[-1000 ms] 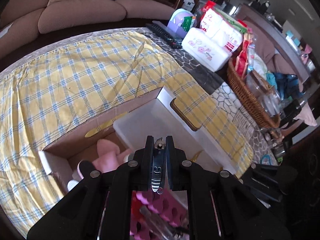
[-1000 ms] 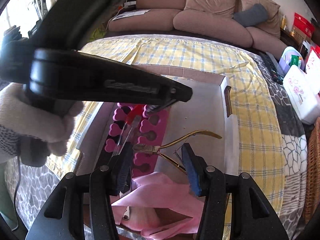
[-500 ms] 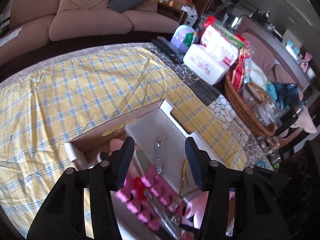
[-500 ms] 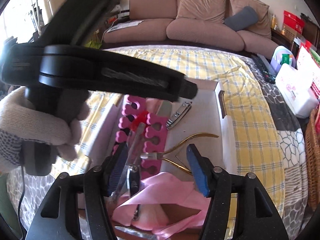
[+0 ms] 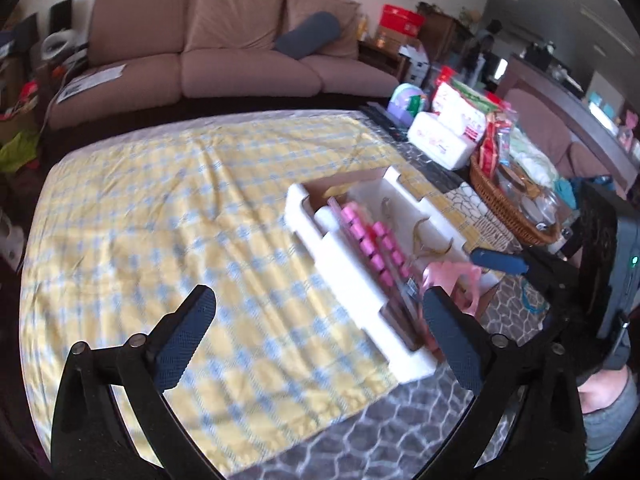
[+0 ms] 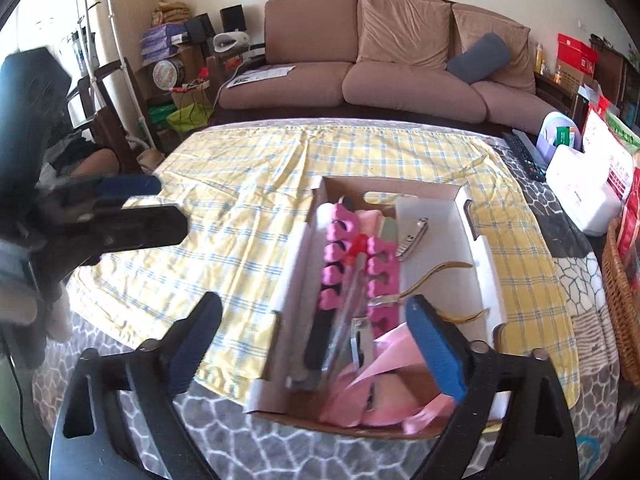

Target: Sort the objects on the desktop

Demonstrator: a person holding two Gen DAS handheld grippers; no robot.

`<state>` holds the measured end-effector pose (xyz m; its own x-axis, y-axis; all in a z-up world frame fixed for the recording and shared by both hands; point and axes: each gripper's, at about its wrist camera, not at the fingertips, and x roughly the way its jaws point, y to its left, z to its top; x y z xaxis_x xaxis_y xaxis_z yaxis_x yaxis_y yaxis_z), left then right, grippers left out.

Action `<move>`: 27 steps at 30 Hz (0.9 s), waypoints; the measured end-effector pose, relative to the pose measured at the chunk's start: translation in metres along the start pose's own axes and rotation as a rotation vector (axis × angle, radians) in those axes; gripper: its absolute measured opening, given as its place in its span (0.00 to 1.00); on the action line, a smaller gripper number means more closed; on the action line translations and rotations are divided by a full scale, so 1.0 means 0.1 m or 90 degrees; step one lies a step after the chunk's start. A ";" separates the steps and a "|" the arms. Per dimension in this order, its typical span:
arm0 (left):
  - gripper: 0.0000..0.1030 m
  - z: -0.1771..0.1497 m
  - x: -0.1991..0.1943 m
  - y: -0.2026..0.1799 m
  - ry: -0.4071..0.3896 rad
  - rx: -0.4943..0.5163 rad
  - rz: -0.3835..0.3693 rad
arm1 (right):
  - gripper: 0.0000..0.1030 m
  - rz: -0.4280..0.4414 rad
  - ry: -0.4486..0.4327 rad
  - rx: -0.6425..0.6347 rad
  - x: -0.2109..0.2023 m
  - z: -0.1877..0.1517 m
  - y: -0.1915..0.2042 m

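Observation:
A white foam-lined box (image 6: 478,264) sits on the yellow checked cloth (image 6: 240,208). In it lie pink toe separators (image 6: 336,264), a silver nail clipper (image 6: 414,236), gold nippers (image 6: 436,276) and pink ribbon (image 6: 384,376). My right gripper (image 6: 316,344) is open and empty, held just above the box's near end. My left gripper (image 5: 316,336) is open and empty, over the cloth to the left of the box (image 5: 340,264). It also shows at the left of the right wrist view (image 6: 132,208).
A wicker basket (image 5: 504,204) with packets stands right of the box. A white tissue pack (image 6: 580,196) and a remote (image 6: 524,156) lie at the far right. A brown sofa (image 6: 384,76) stands behind the table. Grey patterned tablecloth (image 6: 280,452) shows near me.
My left gripper opened and dropped the nail clipper into the box, then pulled back and left over the cloth. My right gripper drew back and opened wider.

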<state>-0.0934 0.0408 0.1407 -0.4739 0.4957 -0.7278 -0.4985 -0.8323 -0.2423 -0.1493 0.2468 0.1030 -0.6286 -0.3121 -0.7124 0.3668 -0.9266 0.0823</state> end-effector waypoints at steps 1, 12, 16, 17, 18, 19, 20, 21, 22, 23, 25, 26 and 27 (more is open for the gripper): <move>1.00 -0.08 -0.04 0.06 0.005 -0.010 0.012 | 1.00 0.004 -0.002 0.001 -0.02 -0.02 0.06; 1.00 -1.02 -0.29 0.61 0.024 -0.113 0.099 | 1.00 0.018 -0.011 0.053 0.06 -0.43 0.70; 1.00 -1.29 -0.29 0.77 0.024 -0.133 0.139 | 1.00 0.004 -0.015 0.044 0.18 -0.59 0.96; 1.00 -1.35 -0.29 0.80 0.028 -0.135 0.147 | 1.00 0.004 -0.013 0.045 0.23 -0.63 1.02; 1.00 -1.40 -0.29 0.83 0.030 -0.139 0.155 | 1.00 0.003 -0.009 0.048 0.27 -0.67 1.05; 1.00 -1.45 -0.29 0.86 0.032 -0.142 0.162 | 1.00 -0.001 -0.005 0.050 0.31 -0.70 1.09; 1.00 -1.49 -0.28 0.89 0.033 -0.144 0.165 | 1.00 -0.009 -0.002 0.050 0.35 -0.74 1.13; 1.00 -1.53 -0.27 0.91 0.034 -0.146 0.170 | 1.00 -0.013 0.001 0.050 0.39 -0.76 1.16; 1.00 -1.56 -0.26 0.93 0.036 -0.147 0.174 | 1.00 -0.018 0.002 0.050 0.42 -0.79 1.18; 1.00 -1.59 -0.23 0.94 0.040 -0.148 0.178 | 1.00 -0.023 0.003 0.050 0.45 -0.83 1.20; 1.00 -1.66 -0.18 0.95 0.046 -0.143 0.196 | 1.00 -0.030 0.013 0.050 0.52 -0.89 1.23; 1.00 -1.69 -0.16 0.95 0.047 -0.142 0.200 | 1.00 -0.033 0.018 0.047 0.55 -0.91 1.25; 1.00 -1.70 -0.15 0.94 0.042 -0.136 0.209 | 1.00 -0.038 0.025 0.042 0.59 -0.94 1.27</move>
<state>-0.0095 -0.0872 0.0193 -0.5326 0.1833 -0.8263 -0.1629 -0.9802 -0.1125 -0.0756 0.1308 0.0065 -0.6199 -0.2493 -0.7441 0.2829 -0.9554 0.0845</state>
